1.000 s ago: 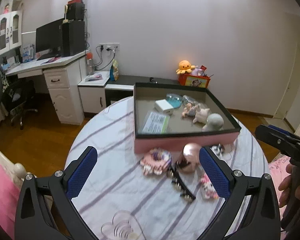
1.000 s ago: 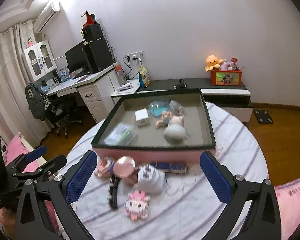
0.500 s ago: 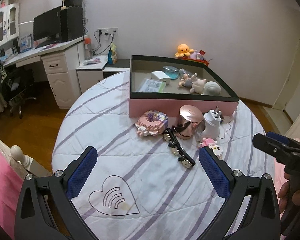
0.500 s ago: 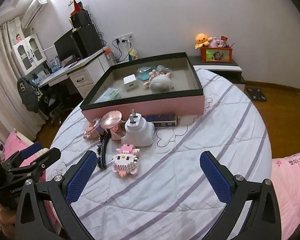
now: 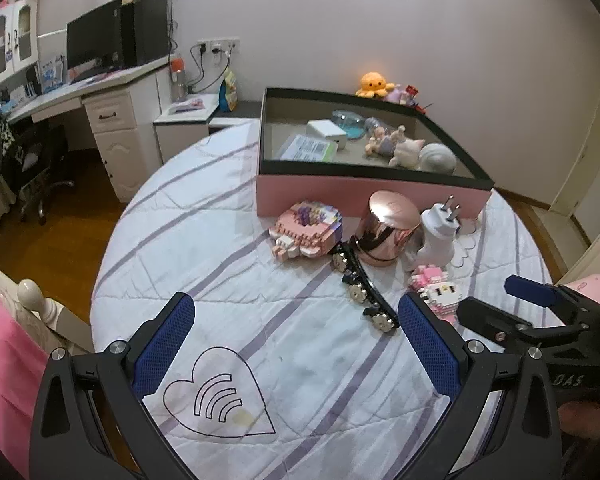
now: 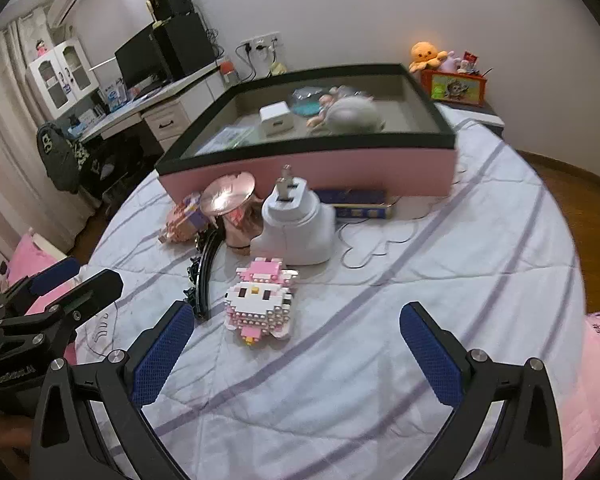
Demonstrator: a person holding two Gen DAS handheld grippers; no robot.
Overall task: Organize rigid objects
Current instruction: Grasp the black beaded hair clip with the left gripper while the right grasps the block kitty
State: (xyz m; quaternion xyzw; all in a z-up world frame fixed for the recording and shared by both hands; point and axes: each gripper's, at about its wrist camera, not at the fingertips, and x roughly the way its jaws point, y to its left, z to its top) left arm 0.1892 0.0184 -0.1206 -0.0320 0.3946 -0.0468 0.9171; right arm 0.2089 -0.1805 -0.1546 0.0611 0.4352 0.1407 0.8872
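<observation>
A round table (image 5: pixel 220 216) under a white quilted cover with purple stripes is filling both views, in a bedroom with a desk (image 5: pixel 80 92) and monitor (image 5: pixel 96 44) against the far wall. A pink box (image 5: pixel 364 192) with a dark rim is sitting toward the back of the table, holding a white block, a leaflet and small figures. Just in front of its wall, a loose cluster is lying on the cloth: a pink brick model (image 5: pixel 306 230), a rose-gold cap (image 5: pixel 386 228), a white plug adapter (image 6: pixel 296 222) with its prongs up, a black hair clip (image 5: pixel 360 284) and a pink-and-white brick cat (image 6: pixel 262 298).

Compared with a second ago, both cameras are sitting lower and farther back, so the box is appearing smaller and more of the cloth, including a printed heart outline (image 5: pixel 216 396), is showing.

The left gripper (image 5: pixel 300 344) is hovering over bare cloth with its jaws wide apart, holding nothing. The right gripper (image 6: pixel 296 344) is likewise spread open and empty, with the brick cat lying just ahead of its left fingertip (image 6: pixel 164 344).
</observation>
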